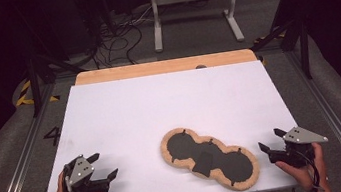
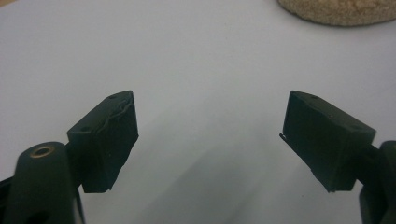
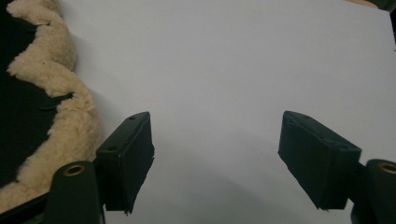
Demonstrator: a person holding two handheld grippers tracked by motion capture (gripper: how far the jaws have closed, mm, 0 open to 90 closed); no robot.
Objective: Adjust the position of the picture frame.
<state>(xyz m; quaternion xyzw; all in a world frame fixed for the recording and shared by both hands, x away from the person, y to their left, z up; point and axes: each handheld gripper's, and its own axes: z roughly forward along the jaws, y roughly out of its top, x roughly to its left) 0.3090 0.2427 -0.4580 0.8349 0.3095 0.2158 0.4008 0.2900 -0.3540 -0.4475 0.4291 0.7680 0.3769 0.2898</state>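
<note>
Two tongs sit nearest us at the table's front edge, the left gripper at seven o'clock and the right gripper at five, both with jaws spread and nothing between them. Between them, toward six o'clock, lies the fleece-edged pad, flat on the white board, touched by neither. We judge nothing is done yet; reaching and gripping remain. Beyond, at twelve, stands a grey frame.
</note>
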